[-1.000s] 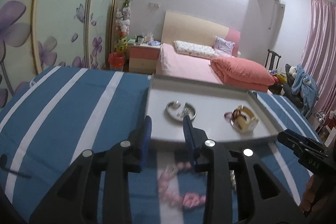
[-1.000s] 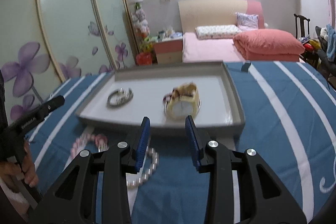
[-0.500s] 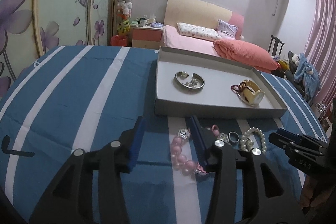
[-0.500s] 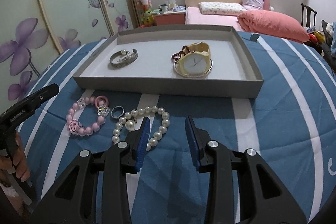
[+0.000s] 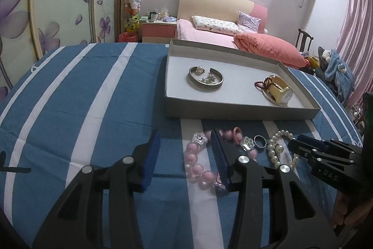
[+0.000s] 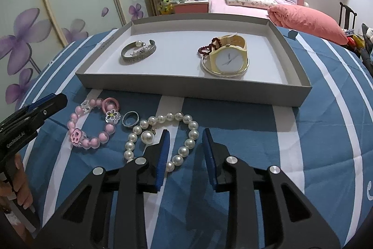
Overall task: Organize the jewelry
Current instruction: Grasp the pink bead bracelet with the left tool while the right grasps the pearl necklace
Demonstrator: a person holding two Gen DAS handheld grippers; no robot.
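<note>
Both claws apart, holding nothing: left claw (image 5: 186, 151) lower center over pink bead bracelet (image 6: 89, 125); right claw (image 6: 185, 151) lower center over pearl bracelet (image 6: 160, 135), w/ grey tray (image 6: 193, 91) above.

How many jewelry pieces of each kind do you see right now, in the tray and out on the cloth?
Bracelets and bangles: 5, namely the silver cuff, thin bangle and dark red bead bracelet in the tray, plus the pink bead bracelet and pearl bracelet on the cloth
Watches: 1, the yellow watch
Rings: 2, the pink ring and silver ring
Total: 8
</note>
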